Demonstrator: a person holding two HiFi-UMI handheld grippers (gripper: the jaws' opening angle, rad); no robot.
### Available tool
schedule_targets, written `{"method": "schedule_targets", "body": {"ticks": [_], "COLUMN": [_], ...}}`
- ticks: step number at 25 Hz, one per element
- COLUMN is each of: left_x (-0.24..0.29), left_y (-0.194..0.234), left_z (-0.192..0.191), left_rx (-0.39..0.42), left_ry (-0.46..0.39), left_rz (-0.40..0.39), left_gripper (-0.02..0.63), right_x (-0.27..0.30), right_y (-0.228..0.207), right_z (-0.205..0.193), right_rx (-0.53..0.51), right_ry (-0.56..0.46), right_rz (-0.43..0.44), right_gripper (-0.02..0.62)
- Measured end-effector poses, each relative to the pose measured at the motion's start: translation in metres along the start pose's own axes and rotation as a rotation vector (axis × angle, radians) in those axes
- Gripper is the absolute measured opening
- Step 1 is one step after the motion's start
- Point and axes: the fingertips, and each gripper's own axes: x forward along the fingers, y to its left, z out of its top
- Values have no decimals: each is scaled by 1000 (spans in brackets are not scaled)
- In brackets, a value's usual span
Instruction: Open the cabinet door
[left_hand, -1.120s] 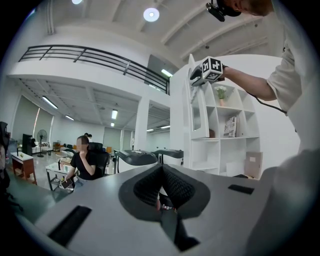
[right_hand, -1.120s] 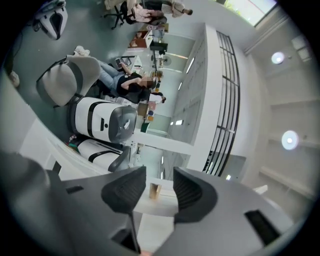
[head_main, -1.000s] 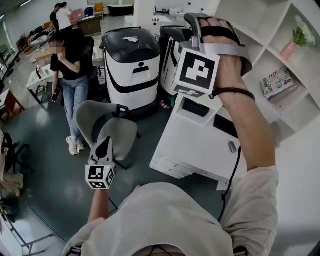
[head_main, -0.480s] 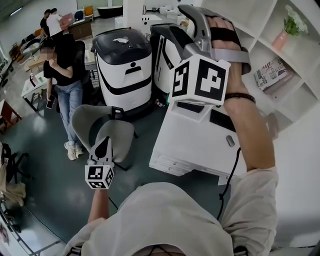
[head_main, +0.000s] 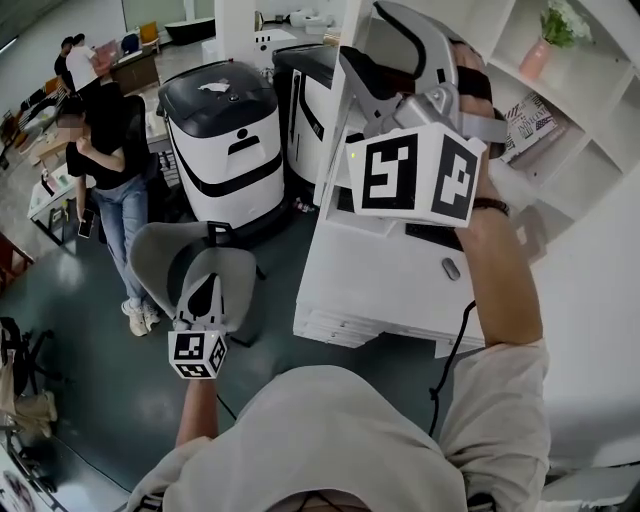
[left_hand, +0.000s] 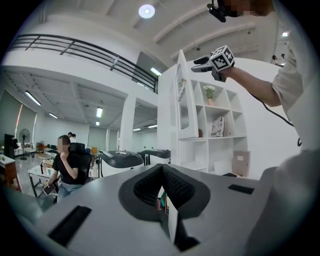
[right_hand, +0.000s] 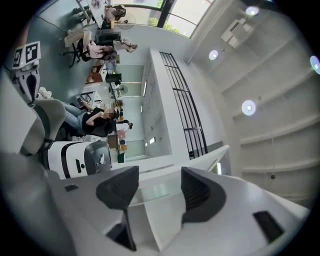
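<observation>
The white cabinet door (left_hand: 180, 100) with a glass panel stands swung out from the white shelving (left_hand: 217, 125), seen edge-on in the left gripper view. My right gripper (left_hand: 200, 61) is raised high at the door's upper edge. In the right gripper view its jaws (right_hand: 157, 182) are opening, with the door's white edge (right_hand: 165, 200) between the pads, which stand clear of it. In the head view the right gripper (head_main: 390, 45) is up at the top. My left gripper (head_main: 205, 290) hangs low at the left, pointing level, shut on nothing (left_hand: 162, 172).
A white desk unit (head_main: 380, 290) stands below the right arm. Two white-and-black machines (head_main: 210, 130) stand behind it, with a grey chair (head_main: 170, 250) under the left gripper. A person (head_main: 105, 150) stands at the left. On the shelves sit a potted plant (head_main: 545, 40) and a book (head_main: 525, 110).
My right gripper has risen and rolled, its marker cube now facing the head camera, and its jaws have spread wider. The left gripper has shifted slightly.
</observation>
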Motion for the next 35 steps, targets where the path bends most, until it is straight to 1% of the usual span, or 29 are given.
{"method": "schedule_targets", "body": {"ticks": [5, 9, 13, 21, 29, 35], "left_x": [15, 29, 45, 67, 80, 90], "left_y": [-8, -16, -27, -45, -61, -72], "left_z": [4, 7, 10, 21, 24, 25], "left_rx": [6, 13, 22, 38, 49, 58], "left_ry": [-6, -11, -12, -19, -24, -23], "left_rz": [-34, -70, -107, -167, -212, -241], "left_gripper": [-2, -2, -2, -2, -2, -2], "right_x": [-11, -22, -35, -64, -96, -118], "right_y": [-8, -6, -7, -5, 10, 33], "right_z": [-26, -52, -81, -125, -167, -192], "right_rx": [71, 130, 191, 327, 465, 557], "right_ry": [42, 85, 123, 187, 260, 307], "right_rz": [-22, -27, -51, -72, -100, -109], "right_gripper": [270, 270, 267, 262, 253, 249]}}
